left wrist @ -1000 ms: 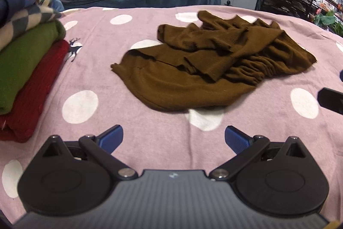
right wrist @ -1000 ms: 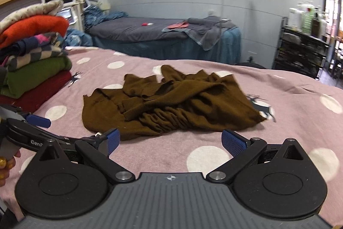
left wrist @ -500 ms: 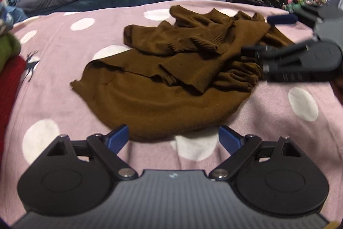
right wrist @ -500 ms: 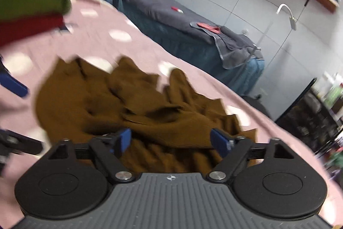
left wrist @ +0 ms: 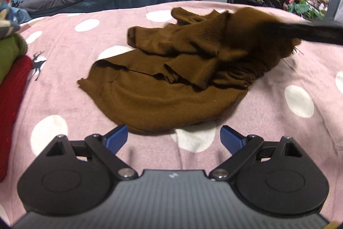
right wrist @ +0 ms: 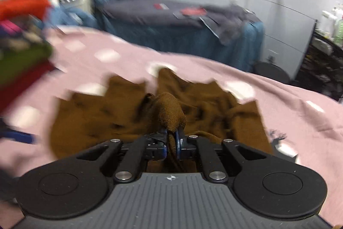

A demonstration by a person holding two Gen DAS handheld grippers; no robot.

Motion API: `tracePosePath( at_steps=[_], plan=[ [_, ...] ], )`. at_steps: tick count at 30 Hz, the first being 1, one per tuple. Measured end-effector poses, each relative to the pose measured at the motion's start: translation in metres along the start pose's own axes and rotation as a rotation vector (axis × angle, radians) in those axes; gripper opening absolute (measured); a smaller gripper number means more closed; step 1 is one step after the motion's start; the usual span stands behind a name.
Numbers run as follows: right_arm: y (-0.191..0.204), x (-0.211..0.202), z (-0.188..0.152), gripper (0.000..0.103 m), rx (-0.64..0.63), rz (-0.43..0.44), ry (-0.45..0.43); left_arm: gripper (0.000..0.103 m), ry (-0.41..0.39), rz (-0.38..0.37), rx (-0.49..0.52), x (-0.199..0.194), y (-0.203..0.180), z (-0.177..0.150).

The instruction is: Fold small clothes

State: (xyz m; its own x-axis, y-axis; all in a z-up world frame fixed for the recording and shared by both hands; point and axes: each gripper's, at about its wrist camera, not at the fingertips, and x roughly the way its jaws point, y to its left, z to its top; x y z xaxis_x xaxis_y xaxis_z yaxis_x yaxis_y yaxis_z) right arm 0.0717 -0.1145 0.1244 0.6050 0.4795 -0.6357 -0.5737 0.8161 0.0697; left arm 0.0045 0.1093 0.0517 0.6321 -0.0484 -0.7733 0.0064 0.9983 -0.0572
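Brown garment point(left wrist: 169, 87): crumpled on the pink spotted bed cover point(left wrist: 64, 83).
Right gripper point(right wrist: 171, 138): jaws closing, pinching a fold of it.
Left gripper point(left wrist: 173, 136): jaws opening, nothing between, at its near hem.
Folded stack point(left wrist: 10, 70): left edge.

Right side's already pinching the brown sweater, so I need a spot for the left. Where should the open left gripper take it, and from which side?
Take the brown sweater at its near rounded hem, probably coming low from the camera side. That edge lies flat and single-layered on the pink cover, just ahead of the open left gripper. The right gripper is closing on a bunched fold farther back.
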Motion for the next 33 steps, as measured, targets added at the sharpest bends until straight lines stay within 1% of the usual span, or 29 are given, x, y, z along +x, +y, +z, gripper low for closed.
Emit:
tracePosePath(
  at_steps=[3, 6, 9, 10, 12, 14, 15, 17, 19, 20, 21, 22, 23, 24, 25, 26, 27, 28, 29, 30, 31, 32, 33],
  plan=[
    [0.003, -0.058, -0.016, 0.012, 0.071, 0.074, -0.024, 0.095, -0.014, -0.006, -0.033, -0.012, 0.006, -0.002],
    [0.000, -0.113, -0.035, 0.011, 0.135, 0.147, -0.021, 0.095, -0.044, -0.002, -0.048, -0.025, 0.005, -0.005],
    [-0.007, -0.162, -0.056, 0.010, 0.143, 0.202, -0.014, 0.095, -0.061, -0.037, -0.063, -0.038, 0.001, -0.008],
    [-0.009, -0.177, -0.065, 0.010, 0.137, 0.199, -0.002, 0.095, -0.064, -0.059, -0.072, -0.043, 0.000, -0.008],
    [-0.011, -0.195, -0.082, 0.010, 0.118, 0.146, 0.057, 0.096, -0.065, -0.095, -0.077, -0.050, -0.004, -0.008],
    [-0.015, -0.210, -0.100, 0.008, 0.128, 0.128, 0.105, 0.099, -0.061, -0.104, -0.061, -0.053, -0.010, -0.008],
    [-0.018, -0.214, -0.107, 0.005, 0.145, 0.124, 0.111, 0.099, -0.056, -0.107, -0.053, -0.053, -0.013, -0.007],
    [-0.023, -0.216, -0.121, 0.005, 0.188, 0.115, 0.140, 0.100, -0.045, -0.125, -0.054, -0.050, -0.019, -0.006],
    [-0.023, -0.206, -0.128, 0.006, 0.200, 0.057, 0.151, 0.101, -0.030, -0.160, -0.071, -0.042, -0.027, -0.004],
    [-0.024, -0.203, -0.130, 0.007, 0.230, 0.038, 0.143, 0.101, -0.027, -0.175, -0.077, -0.036, -0.032, -0.003],
    [-0.026, -0.199, -0.131, 0.013, 0.272, 0.031, 0.125, 0.102, -0.023, -0.174, -0.079, -0.030, -0.038, -0.002],
    [-0.026, -0.195, -0.132, 0.021, 0.315, 0.029, 0.106, 0.102, -0.017, -0.158, -0.073, -0.022, -0.043, 0.000],
    [-0.025, -0.193, -0.134, 0.034, 0.351, 0.027, 0.090, 0.102, -0.010, -0.132, -0.057, -0.013, -0.049, 0.003],
    [-0.024, -0.192, -0.137, 0.041, 0.376, 0.027, 0.078, 0.101, -0.008, -0.110, -0.047, -0.006, -0.053, 0.007],
    [-0.023, -0.191, -0.139, 0.041, 0.389, 0.025, 0.069, 0.101, -0.016, -0.107, -0.046, 0.003, -0.056, 0.011],
    [-0.021, -0.190, -0.138, 0.046, 0.390, 0.023, 0.066, 0.101, -0.025, -0.120, -0.045, 0.011, -0.059, 0.014],
    [-0.020, -0.190, -0.139, 0.050, 0.386, 0.021, 0.067, 0.094, -0.022, -0.135, -0.039, 0.020, -0.061, 0.018],
    [-0.020, -0.192, -0.142, 0.051, 0.387, 0.022, 0.065, 0.083, -0.001, -0.140, -0.033, 0.030, -0.064, 0.020],
    [-0.020, -0.194, -0.145, 0.054, 0.392, 0.021, 0.064, 0.043, 0.035, -0.151, -0.029, 0.041, -0.065, 0.022],
    [-0.020, -0.196, -0.146, 0.057, 0.397, 0.020, 0.066, 0.016, 0.061, -0.175, -0.042, 0.048, -0.065, 0.023],
    [-0.024, -0.196, -0.148, 0.057, 0.402, 0.019, 0.065, 0.015, 0.049, -0.202, -0.075, 0.047, -0.059, 0.024],
    [-0.027, -0.197, -0.149, 0.058, 0.408, 0.013, 0.063, 0.007, 0.028, -0.230, -0.108, 0.043, -0.050, 0.026],
    [-0.028, -0.196, -0.150, 0.059, 0.414, 0.004, 0.063, 0.006, 0.007, -0.246, -0.134, 0.037, -0.040, 0.029]
  ],
)
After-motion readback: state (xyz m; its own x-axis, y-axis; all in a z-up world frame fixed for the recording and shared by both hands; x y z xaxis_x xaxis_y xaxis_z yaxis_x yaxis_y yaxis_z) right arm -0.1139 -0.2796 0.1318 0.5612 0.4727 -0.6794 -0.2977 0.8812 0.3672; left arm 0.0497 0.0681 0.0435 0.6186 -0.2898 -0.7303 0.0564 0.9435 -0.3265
